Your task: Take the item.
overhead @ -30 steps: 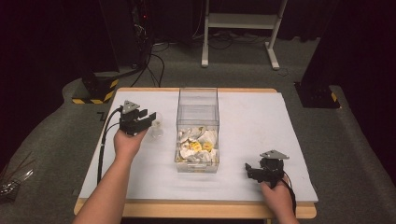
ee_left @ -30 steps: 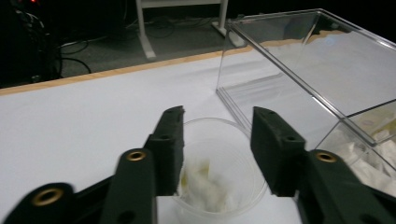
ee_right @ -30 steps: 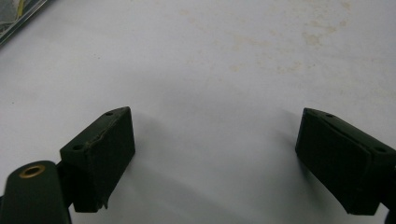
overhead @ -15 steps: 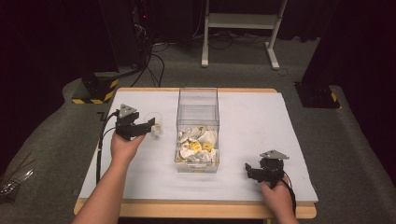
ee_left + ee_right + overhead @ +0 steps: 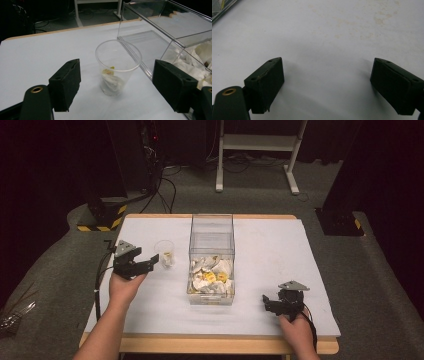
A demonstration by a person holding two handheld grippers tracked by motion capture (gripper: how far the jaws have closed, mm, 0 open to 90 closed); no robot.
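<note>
Clear plastic cup (image 5: 118,67), a white wrapper in its bottom, stands just left of the open bin (image 5: 212,251). My left gripper (image 5: 120,92) frames it, jaws wide and empty; I judge closing on it comes next, minding the bin wall. My right gripper (image 5: 274,303) rests near right, agape, holding nothing, bare table (image 5: 310,250) around.

Bare tabletop (image 5: 280,245) lies open toward 3 o'clock; the clear box (image 5: 212,251) blocks the middle, the cup (image 5: 164,253) just beside it at 9 o'clock
</note>
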